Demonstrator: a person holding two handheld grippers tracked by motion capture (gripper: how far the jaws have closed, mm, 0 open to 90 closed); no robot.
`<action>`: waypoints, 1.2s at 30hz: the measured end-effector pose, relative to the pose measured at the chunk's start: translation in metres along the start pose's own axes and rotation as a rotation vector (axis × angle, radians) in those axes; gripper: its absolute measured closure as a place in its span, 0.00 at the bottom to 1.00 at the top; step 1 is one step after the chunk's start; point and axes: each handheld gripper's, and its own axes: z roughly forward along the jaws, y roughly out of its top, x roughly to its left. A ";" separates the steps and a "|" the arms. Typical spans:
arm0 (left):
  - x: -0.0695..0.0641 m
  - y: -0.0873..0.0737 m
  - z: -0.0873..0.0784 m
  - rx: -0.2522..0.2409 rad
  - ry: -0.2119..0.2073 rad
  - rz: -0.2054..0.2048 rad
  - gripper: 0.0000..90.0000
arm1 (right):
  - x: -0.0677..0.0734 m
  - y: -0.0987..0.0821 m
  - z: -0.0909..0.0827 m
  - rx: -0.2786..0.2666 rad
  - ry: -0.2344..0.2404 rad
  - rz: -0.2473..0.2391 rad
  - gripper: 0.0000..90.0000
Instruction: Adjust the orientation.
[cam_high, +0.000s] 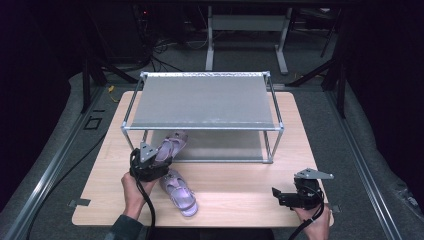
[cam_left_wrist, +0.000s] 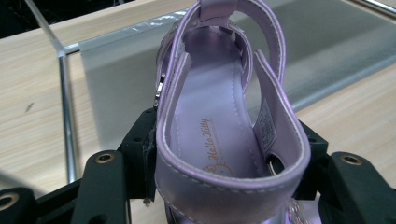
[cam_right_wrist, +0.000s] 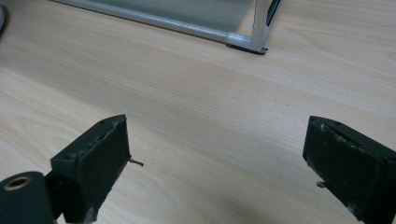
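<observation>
Lilac faux-leather, smooth and a little glossy: the sandal (cam_left_wrist: 219, 121) in the left gripper (cam_high: 150, 167) looks light and small, with a soft padded insole and thin straps that would fold under pressure. The heel cup is the stiffest part of the upper, and the shoe is taken there, across its width near the back. That seems a sound place; the straps alone would likely flop and let the shoe swing, and the shiny surface could slide if pinched too lightly. In the left gripper view the black fingers (cam_left_wrist: 100, 186) press on both sides of the heel, about half closed, clamped on the sandal so that its toe points away toward the rack.

In the high view the held sandal (cam_high: 170, 146) hangs at the front left corner of the metal rack (cam_high: 202, 100), just in front of its lower shelf (cam_high: 220, 145) and above the table (cam_high: 240, 185). The second sandal (cam_high: 179, 191) lies flat on the table just beside the left hand, sole down, toe toward the person.

The right gripper (cam_high: 285, 196) rests near the table's front right edge, well apart from both shoes. Its fingers (cam_right_wrist: 100, 163) stand wide apart with nothing between them but bare wood.
</observation>
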 end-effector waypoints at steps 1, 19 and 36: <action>0.000 0.000 0.004 -0.002 0.005 0.004 0.45 | 0.000 0.000 0.000 0.000 0.001 0.002 0.08; 0.004 0.009 0.051 0.060 -0.006 0.031 0.45 | -0.002 -0.005 -0.003 0.014 -0.041 0.008 0.08; 0.012 0.017 0.088 0.107 -0.035 0.050 0.45 | -0.004 -0.005 -0.005 0.004 -0.010 0.008 0.08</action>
